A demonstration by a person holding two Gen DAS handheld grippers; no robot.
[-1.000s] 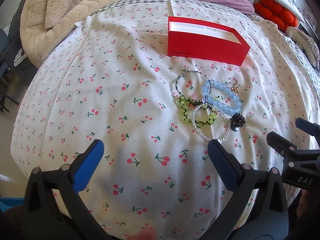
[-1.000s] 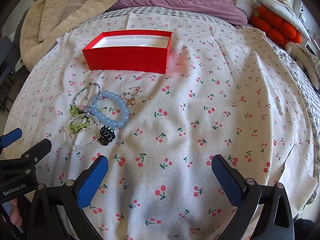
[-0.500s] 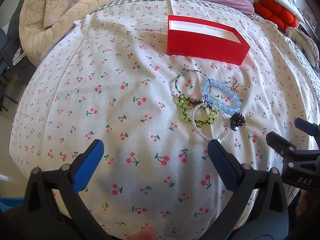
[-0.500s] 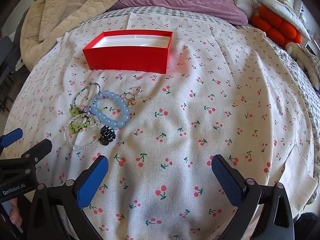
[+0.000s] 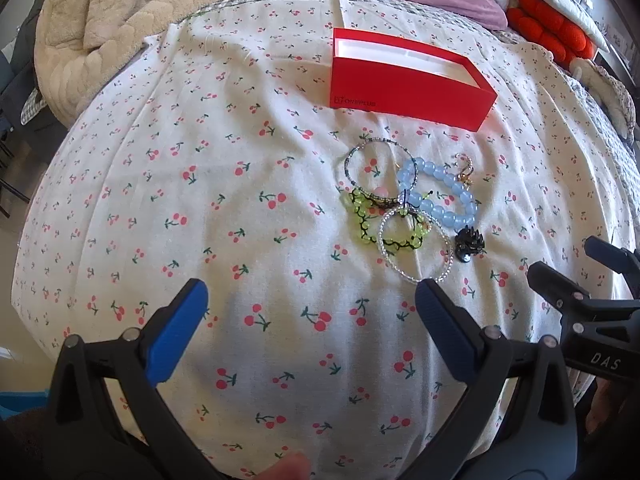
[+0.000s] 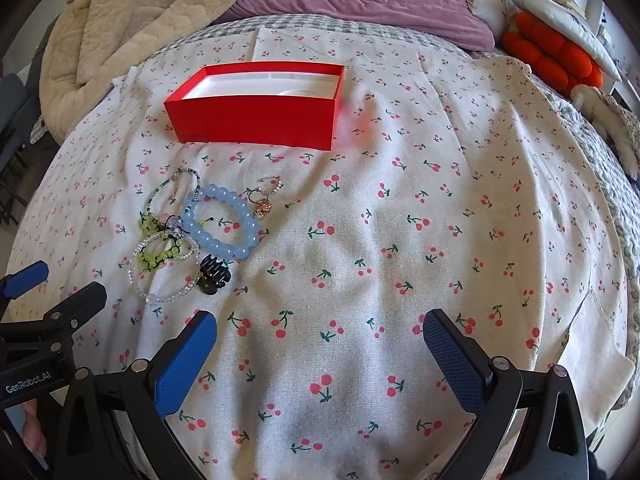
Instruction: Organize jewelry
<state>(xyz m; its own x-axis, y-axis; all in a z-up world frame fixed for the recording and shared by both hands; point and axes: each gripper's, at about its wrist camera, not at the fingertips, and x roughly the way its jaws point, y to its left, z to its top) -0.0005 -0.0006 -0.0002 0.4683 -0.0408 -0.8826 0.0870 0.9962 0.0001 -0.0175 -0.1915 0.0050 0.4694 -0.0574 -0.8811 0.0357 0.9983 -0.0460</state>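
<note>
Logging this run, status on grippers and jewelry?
Left gripper, right gripper open, empty. Jewelry pile untouched, tangled. Red box open.

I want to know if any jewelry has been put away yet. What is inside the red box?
The red box is open; its visible white interior shows only a molded round recess, no jewelry. The near wall hides the front floor strip. The bracelets lie outside on the cloth.

You see a red box (image 6: 256, 120) with a white inside on a white sheet (image 6: 400, 240) printed with red cherries. Near the box lie a pale blue bead bracelet (image 6: 222, 226), a yellow-green one (image 6: 158, 254) and a black clip (image 6: 214, 274).
</note>
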